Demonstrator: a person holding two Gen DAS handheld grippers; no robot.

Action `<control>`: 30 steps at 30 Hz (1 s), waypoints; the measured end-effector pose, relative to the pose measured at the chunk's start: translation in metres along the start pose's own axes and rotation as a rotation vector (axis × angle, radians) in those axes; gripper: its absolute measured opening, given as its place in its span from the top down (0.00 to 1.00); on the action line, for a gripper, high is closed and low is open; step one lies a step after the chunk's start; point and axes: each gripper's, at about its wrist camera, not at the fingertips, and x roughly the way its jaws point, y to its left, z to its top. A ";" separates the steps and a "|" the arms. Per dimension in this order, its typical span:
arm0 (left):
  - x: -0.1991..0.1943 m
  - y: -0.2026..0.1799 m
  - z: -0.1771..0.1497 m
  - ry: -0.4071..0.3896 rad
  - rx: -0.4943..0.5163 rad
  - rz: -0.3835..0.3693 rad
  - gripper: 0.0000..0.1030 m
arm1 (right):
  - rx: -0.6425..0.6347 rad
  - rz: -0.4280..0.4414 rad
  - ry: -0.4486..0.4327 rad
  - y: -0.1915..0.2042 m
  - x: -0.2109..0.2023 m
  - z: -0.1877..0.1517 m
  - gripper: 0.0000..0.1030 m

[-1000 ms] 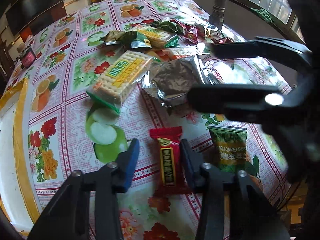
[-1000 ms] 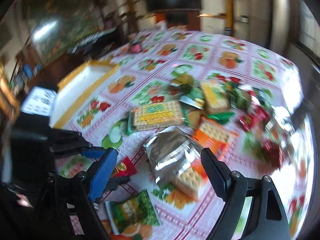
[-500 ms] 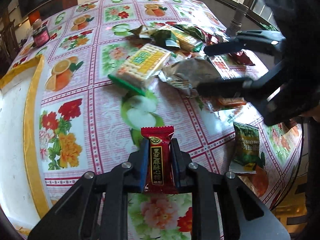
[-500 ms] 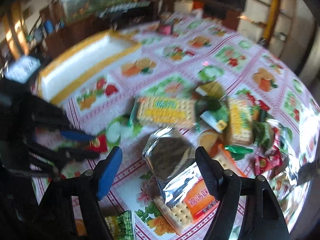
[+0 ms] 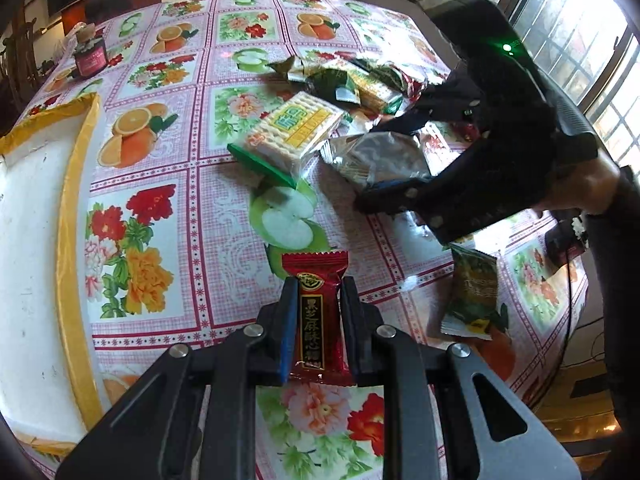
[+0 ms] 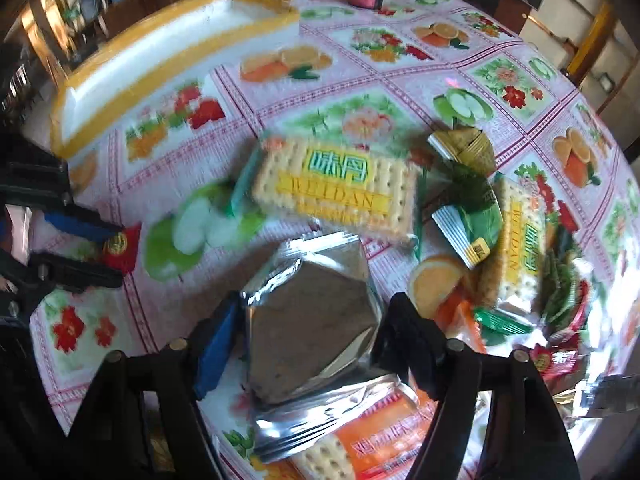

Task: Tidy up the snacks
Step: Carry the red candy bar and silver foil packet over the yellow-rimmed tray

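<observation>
Clearly two yellow cracker packs [image 6: 340,188], one foil pack [image 6: 312,316] between closing right gripper [image 6: 308,344]; left gripper [image 5: 316,320] clamped on red candy [image 5: 316,308]; pile beyond blurred.

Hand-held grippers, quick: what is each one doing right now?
Left hand-held gripper: shut on the red candy.
Right hand-held gripper: closing around the silver packet, not gripping yet.
</observation>
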 end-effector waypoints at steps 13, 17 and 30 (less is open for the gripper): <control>-0.034 0.007 -0.002 -0.088 -0.039 0.055 0.78 | 0.404 0.026 -0.312 0.043 -0.055 -0.050 0.43; -0.052 0.019 -0.004 -0.132 -0.072 0.106 0.78 | 0.497 0.109 -0.436 0.058 -0.071 -0.056 0.43; -0.096 0.090 -0.023 -0.210 -0.202 0.289 0.78 | 0.476 0.258 -0.527 0.093 -0.067 -0.010 0.43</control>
